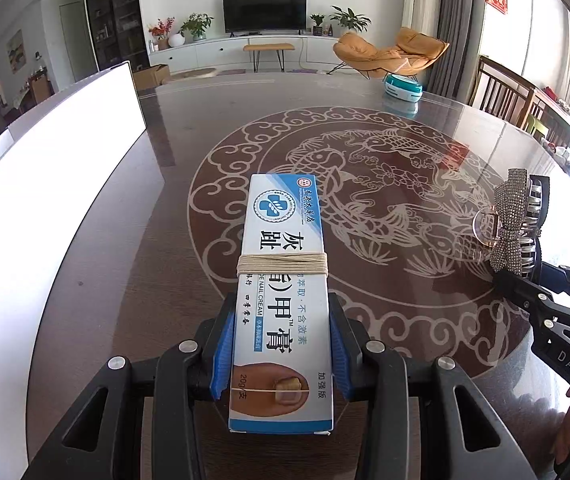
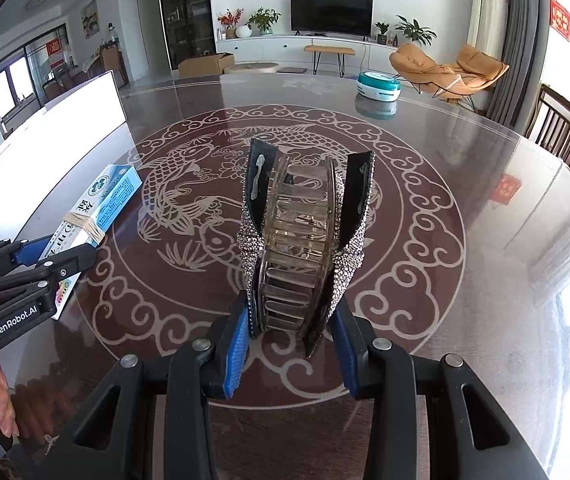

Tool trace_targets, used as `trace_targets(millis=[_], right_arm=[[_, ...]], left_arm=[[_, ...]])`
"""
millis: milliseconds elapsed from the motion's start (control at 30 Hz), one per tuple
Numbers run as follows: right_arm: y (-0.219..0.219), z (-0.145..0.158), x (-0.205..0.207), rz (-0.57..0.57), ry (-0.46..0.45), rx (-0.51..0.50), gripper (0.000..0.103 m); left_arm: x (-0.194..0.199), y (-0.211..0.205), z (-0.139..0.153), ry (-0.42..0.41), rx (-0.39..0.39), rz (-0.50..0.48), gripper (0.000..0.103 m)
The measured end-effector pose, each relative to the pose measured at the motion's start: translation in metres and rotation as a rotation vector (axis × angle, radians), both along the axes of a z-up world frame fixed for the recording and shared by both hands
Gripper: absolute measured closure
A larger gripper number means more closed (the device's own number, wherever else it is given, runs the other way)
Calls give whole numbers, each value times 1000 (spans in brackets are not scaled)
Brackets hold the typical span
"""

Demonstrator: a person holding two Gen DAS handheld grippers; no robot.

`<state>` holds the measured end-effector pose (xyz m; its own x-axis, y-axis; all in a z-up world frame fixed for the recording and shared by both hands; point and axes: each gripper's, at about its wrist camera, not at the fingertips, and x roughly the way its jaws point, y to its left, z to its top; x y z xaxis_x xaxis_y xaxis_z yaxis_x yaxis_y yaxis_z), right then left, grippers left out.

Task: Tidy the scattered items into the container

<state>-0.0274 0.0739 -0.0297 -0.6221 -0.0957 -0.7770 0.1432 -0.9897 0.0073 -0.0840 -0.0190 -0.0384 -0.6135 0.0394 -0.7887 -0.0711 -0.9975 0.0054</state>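
My left gripper (image 1: 281, 340) is shut on a blue-and-white nail cream box (image 1: 281, 280) bound with a rubber band, held above the table; both show in the right wrist view, the gripper (image 2: 65, 256) and the box (image 2: 101, 204). My right gripper (image 2: 291, 336) is shut on a rhinestone bow hair claw clip (image 2: 301, 236), held upright above the table; clip (image 1: 513, 224) and gripper (image 1: 525, 284) also show at the right of the left wrist view. A white container (image 1: 45, 200) stands along the table's left side, its inside washed out.
The dark round table (image 2: 465, 200) has a fish and cloud pattern under glass. A teal-and-white round case (image 2: 378, 87) sits at the far edge. Wooden chairs (image 2: 565, 128) stand to the right. The living room with TV lies beyond.
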Motion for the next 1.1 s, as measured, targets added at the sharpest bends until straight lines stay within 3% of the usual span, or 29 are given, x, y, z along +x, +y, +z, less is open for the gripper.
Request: trace_targets(millis=[500,533,633,667,800,867,1100], right_arm=[[0,1,0,0,-1,6,62],[3,2,0,-8,-2,-5,60],[9,2,-1,-27,-3,-36,41],[13,3,-1,-39,-2,-56,33],[23,3,-2,-75,-10,-100,29],[22,4,-3,-73,-12,-92,29],[14,2,-8,-46,-19,-63,25]], left_arm=[[2,0,1,0,9,-2,60],[2,0,0,-2,14,-7,52],[-3,-2,-3,-42,16,3,11],[-5,-4,-4,-51,25,7,6],[-7,-4,-6,-64,24,4,0],[-8,1,-8,-72,-7,-2,0],[-7,2,-7,-72,-4,-1,0]])
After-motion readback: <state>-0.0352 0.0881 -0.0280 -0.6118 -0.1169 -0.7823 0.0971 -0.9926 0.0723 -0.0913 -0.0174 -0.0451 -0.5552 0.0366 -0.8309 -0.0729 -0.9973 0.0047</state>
